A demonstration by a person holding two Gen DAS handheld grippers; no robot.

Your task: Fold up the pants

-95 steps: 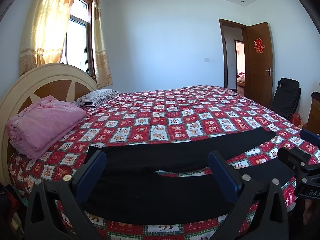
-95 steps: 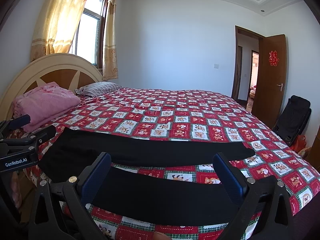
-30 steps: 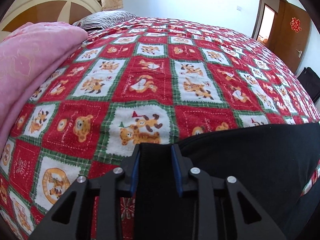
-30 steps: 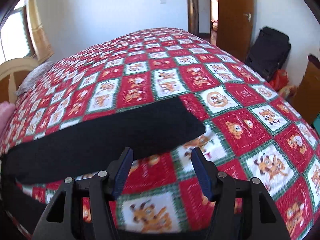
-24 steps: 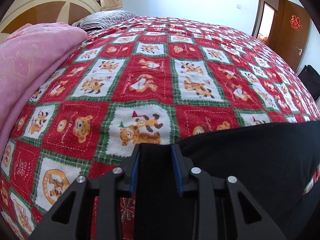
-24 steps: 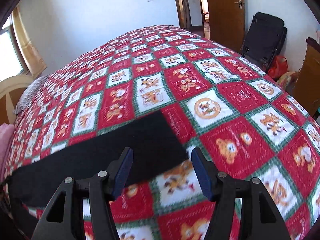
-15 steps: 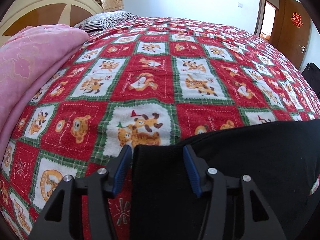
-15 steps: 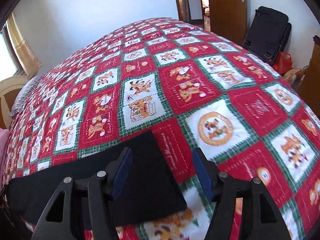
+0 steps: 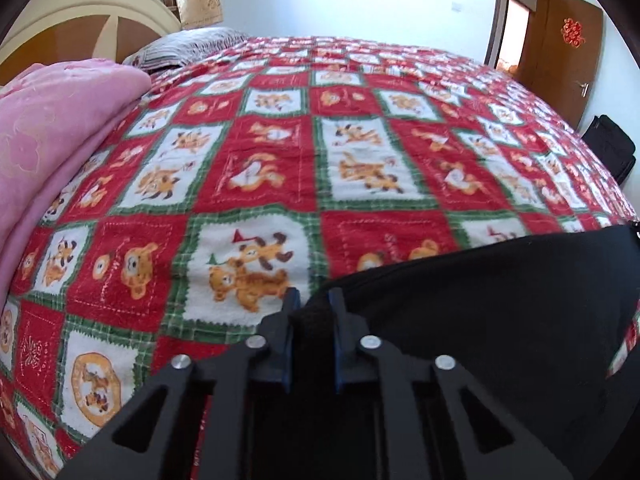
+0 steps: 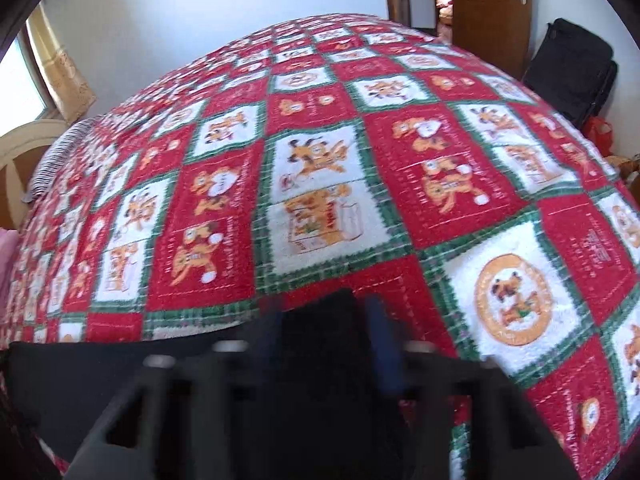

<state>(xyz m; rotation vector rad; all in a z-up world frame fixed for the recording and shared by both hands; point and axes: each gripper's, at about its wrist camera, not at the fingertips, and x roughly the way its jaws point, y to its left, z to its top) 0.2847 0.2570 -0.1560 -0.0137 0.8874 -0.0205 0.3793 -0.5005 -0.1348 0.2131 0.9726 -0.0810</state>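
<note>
Far left: folded pink blanket (image 9: 48, 128) on the bed, striped pillow (image 9: 188, 46) behind it by the headboard (image 9: 80, 12). Red patchwork bedspread (image 9: 360, 152) covers the bed. Black pants (image 9: 480, 304) lie along the near edge of the bed. Left gripper (image 9: 311, 312): jaws clenched on a bunched corner of the pants at the blanket end. Right gripper (image 10: 326, 332), blurred: jaws have just been closing, leg end of the pants between them, apparently pinched. Far right: open door (image 9: 568, 52), black bag (image 10: 568, 76) on the floor.
</note>
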